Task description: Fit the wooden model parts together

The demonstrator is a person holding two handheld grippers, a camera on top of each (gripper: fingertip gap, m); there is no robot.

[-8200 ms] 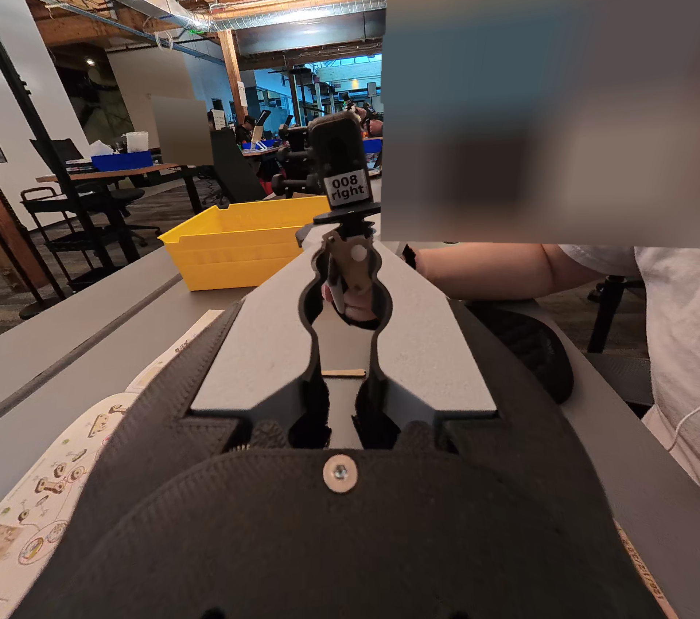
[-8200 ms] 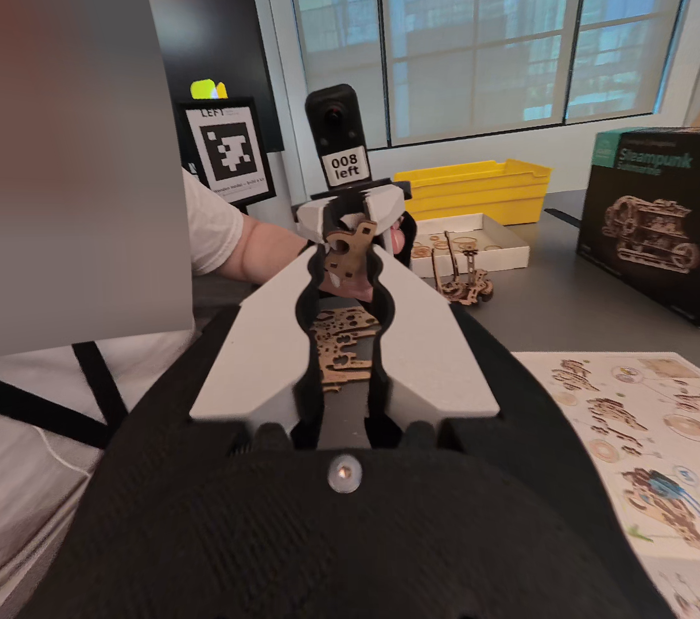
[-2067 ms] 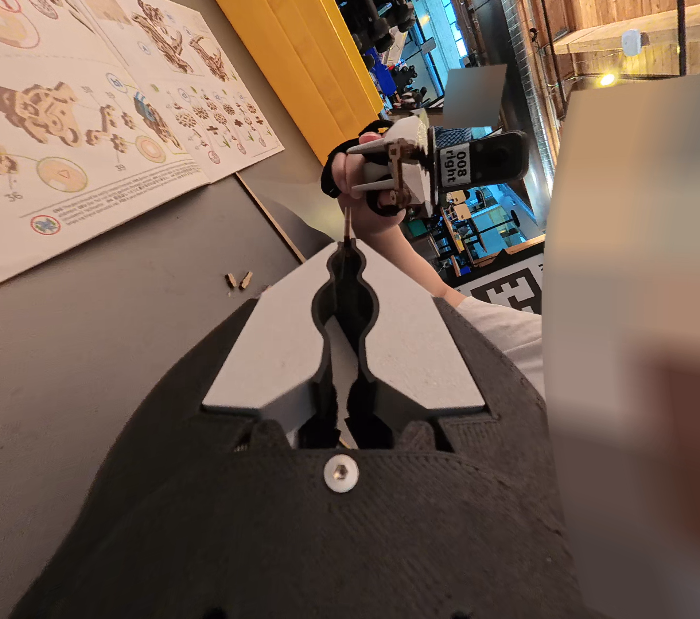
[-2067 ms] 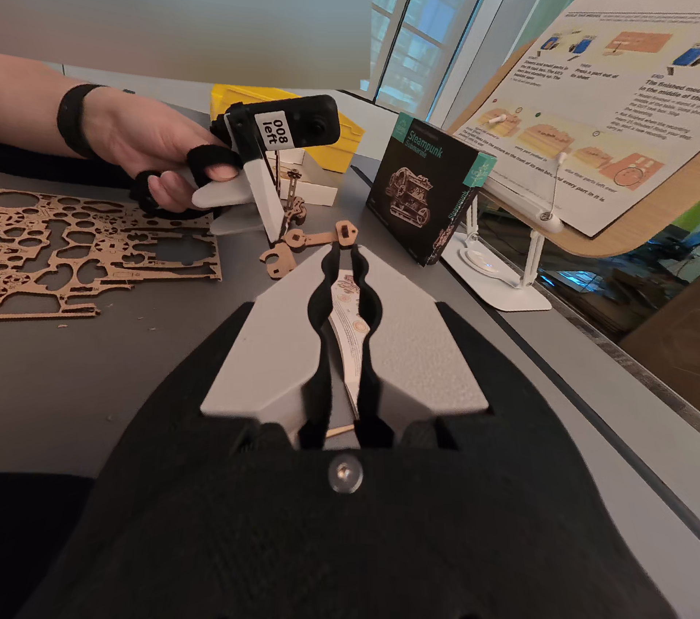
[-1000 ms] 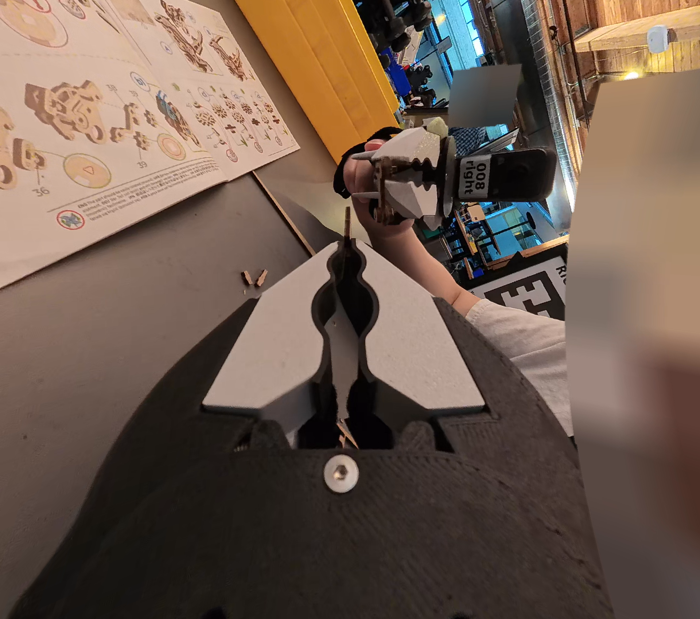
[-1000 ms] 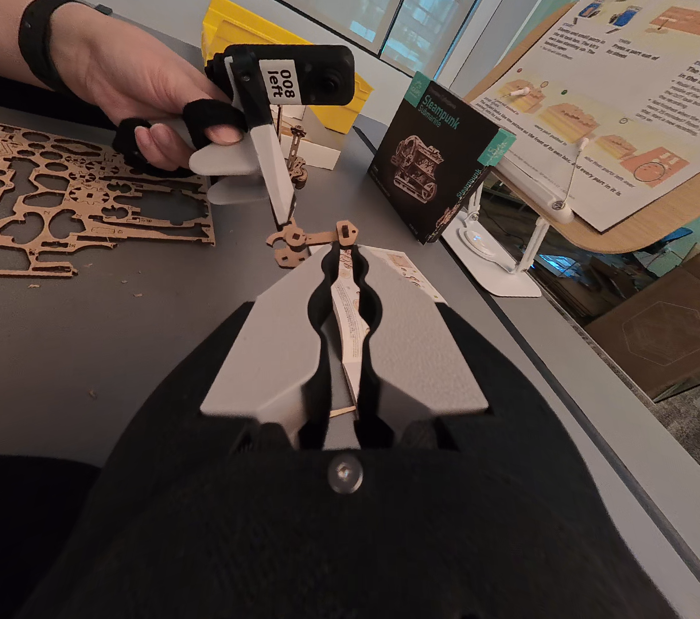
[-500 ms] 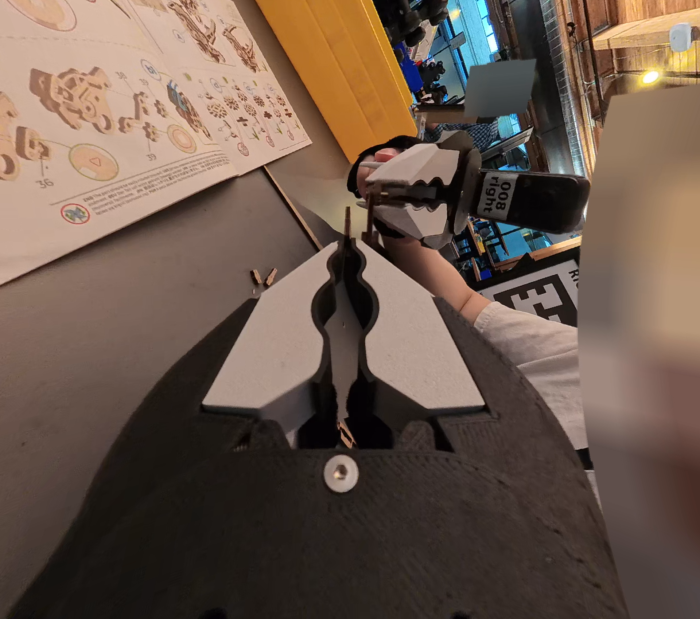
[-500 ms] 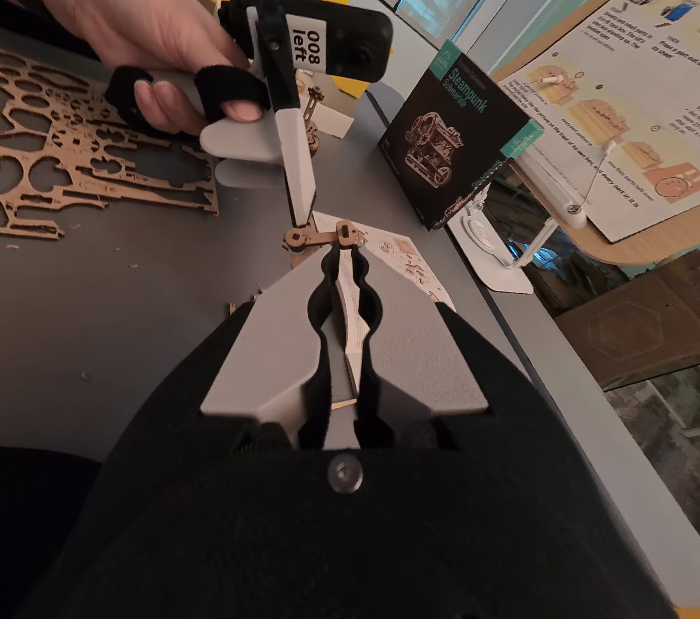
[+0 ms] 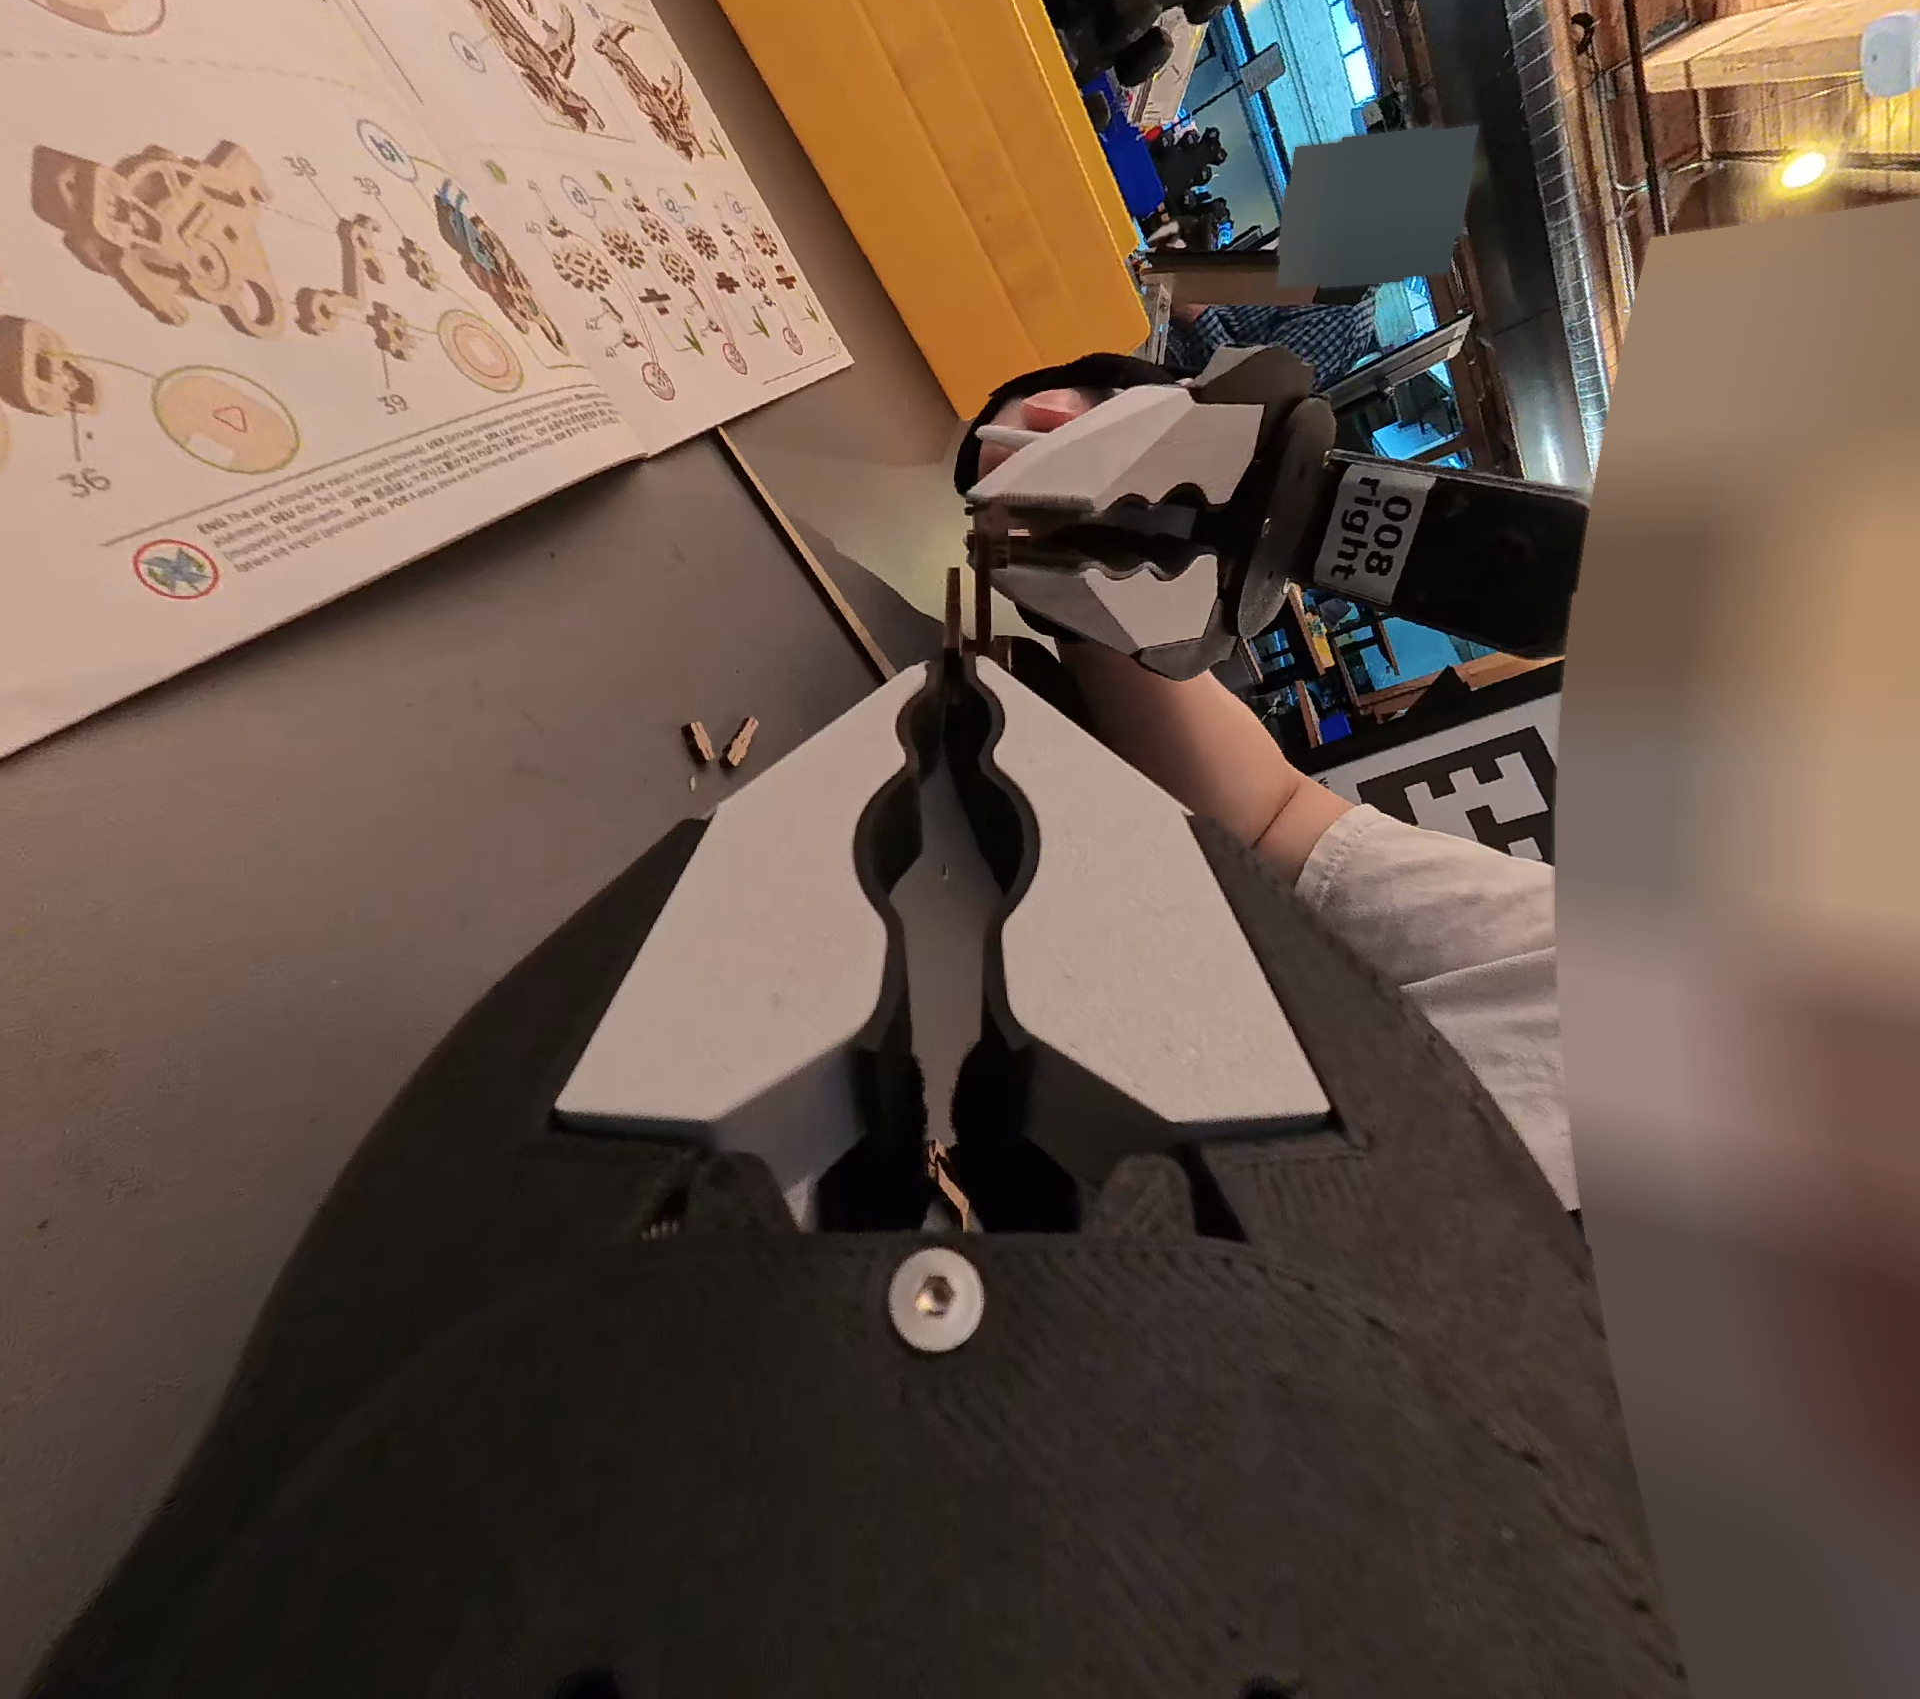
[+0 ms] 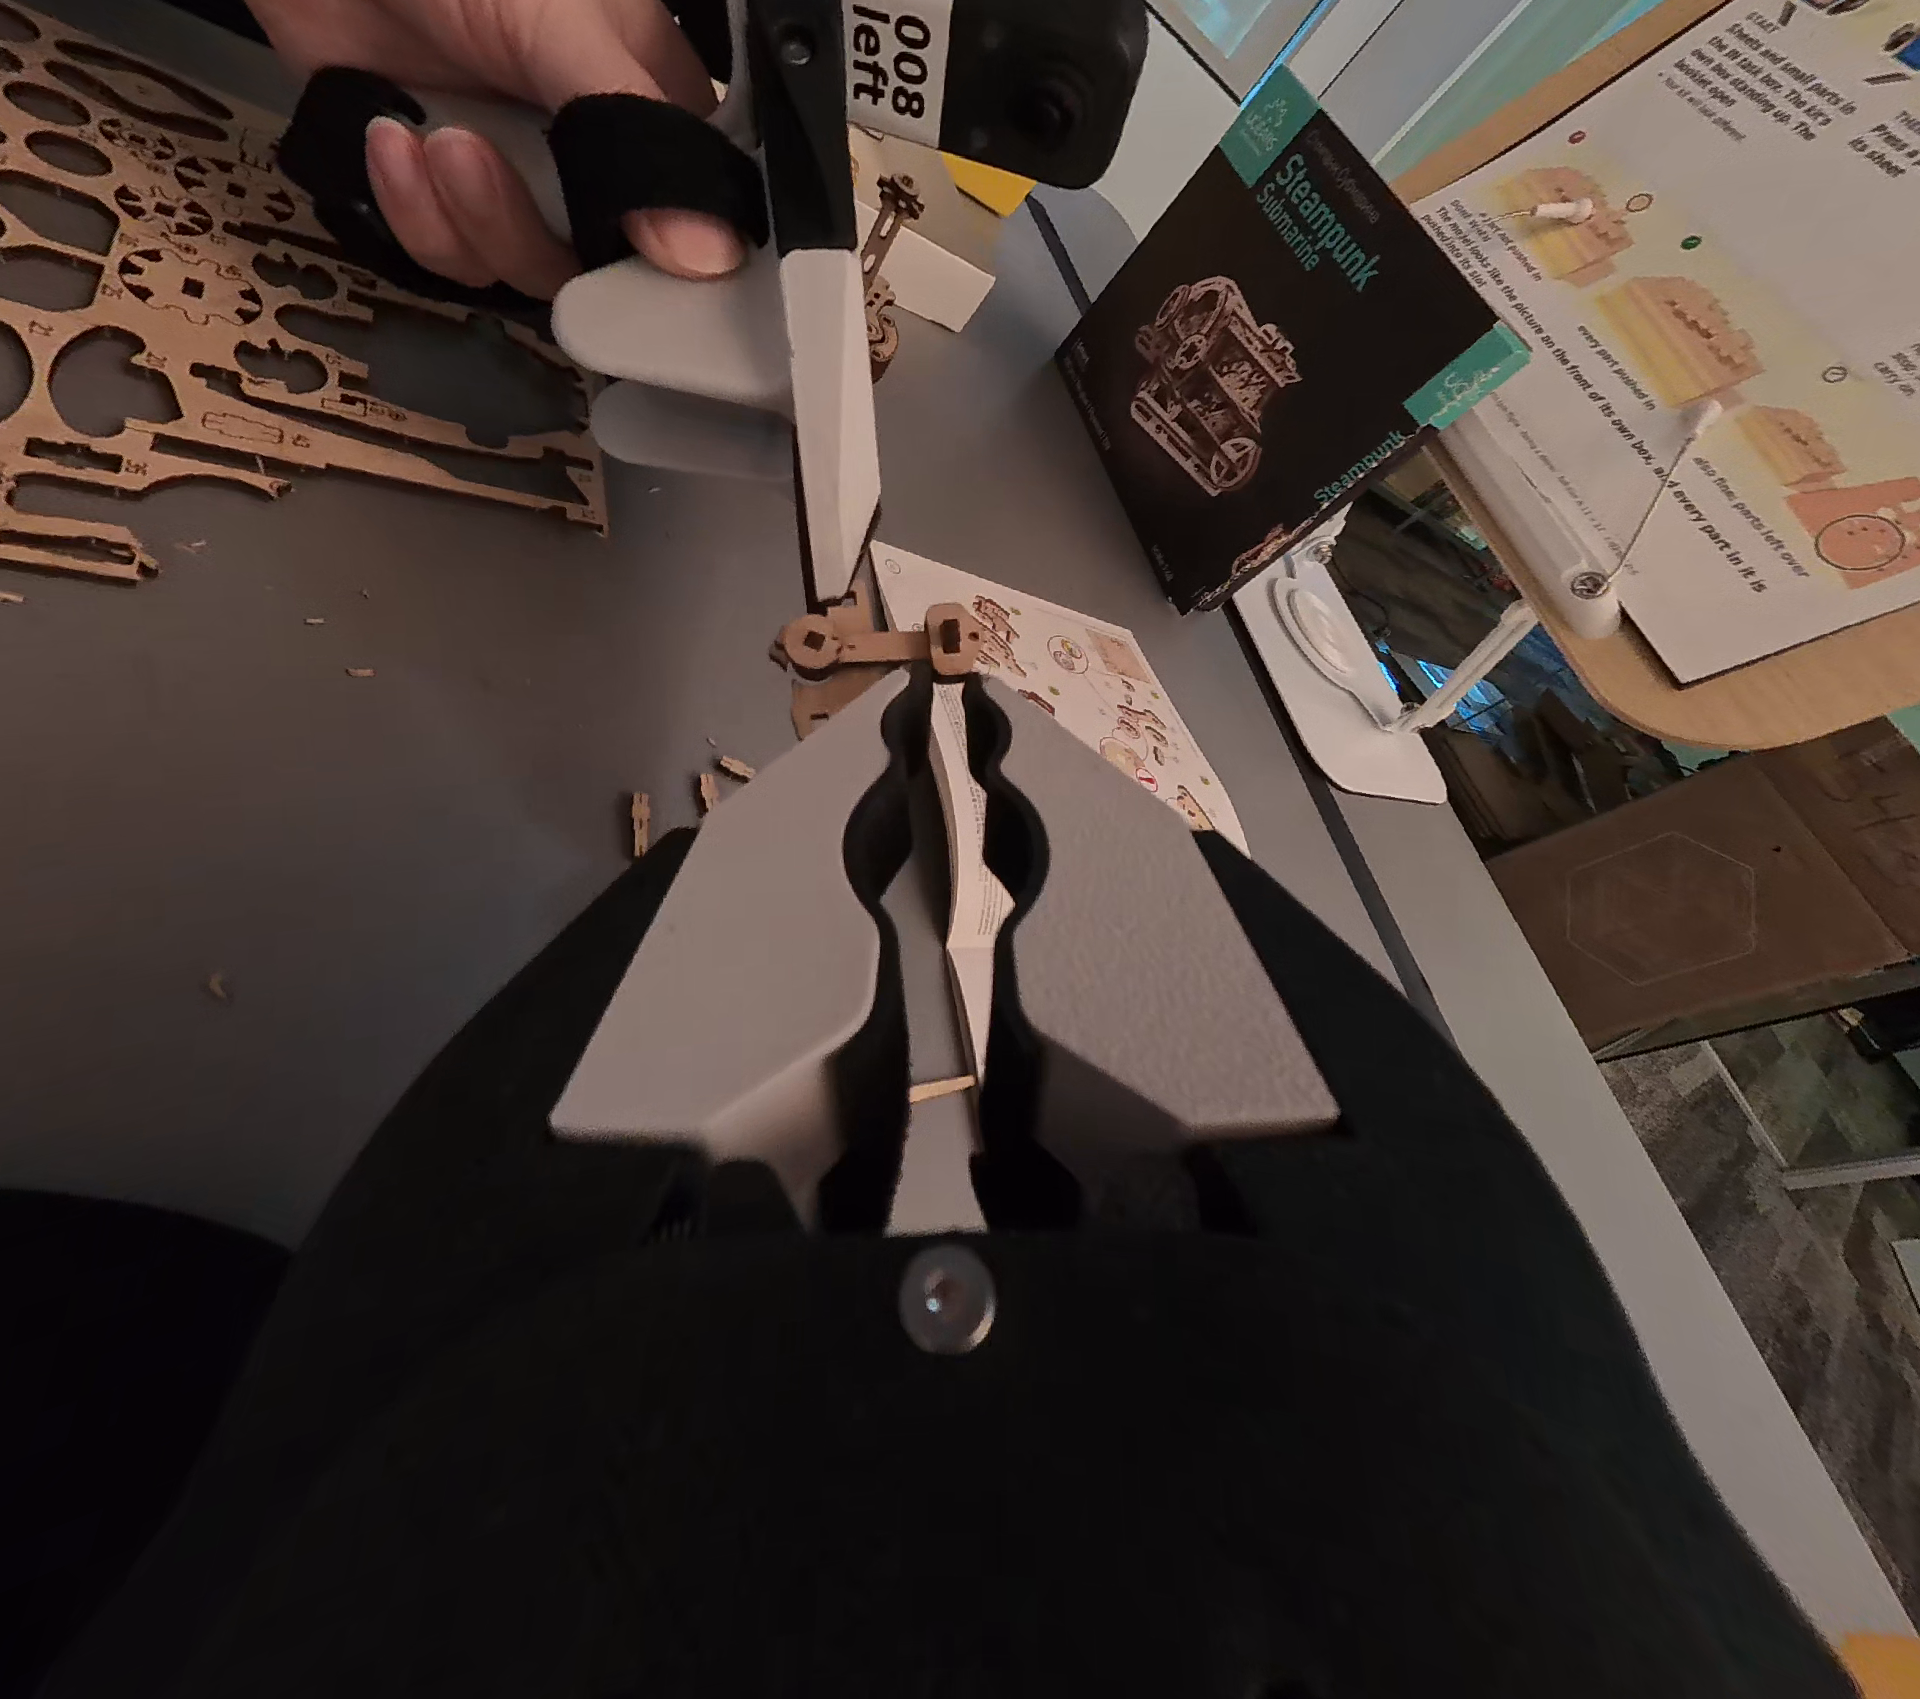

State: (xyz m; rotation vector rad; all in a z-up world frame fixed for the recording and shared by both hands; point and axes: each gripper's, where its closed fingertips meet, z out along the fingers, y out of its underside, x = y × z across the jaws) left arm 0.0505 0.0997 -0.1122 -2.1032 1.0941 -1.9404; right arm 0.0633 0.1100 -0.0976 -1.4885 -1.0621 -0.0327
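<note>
My right gripper (image 10: 928,678) is shut on a flat wooden link part (image 10: 883,641) with a round holed end and a blocky end, held above the grey table (image 10: 364,818). My left gripper (image 9: 951,662) is shut on a thin wooden piece (image 9: 952,610) that sticks out past its tips. In the right wrist view the left gripper (image 10: 836,584) comes down from above and its tip meets the link's round end. In the left wrist view the right gripper (image 9: 982,532) lies sideways just beyond my tips, with the link (image 9: 985,569) edge-on beside the thin piece.
A cut-out wooden sheet (image 10: 208,299) lies at the left. A black kit box (image 10: 1278,361), an instruction board on a stand (image 10: 1714,299), a yellow bin (image 9: 935,91) and an open booklet (image 9: 312,195) surround the work spot. Small wooden bits (image 10: 675,802) lie on the table. The tips of both grippers are at nearly the same place.
The two grippers have closed in on each other. The left gripper's tip, apart from the link before, now touches its round end. Both stay shut on their parts.
</note>
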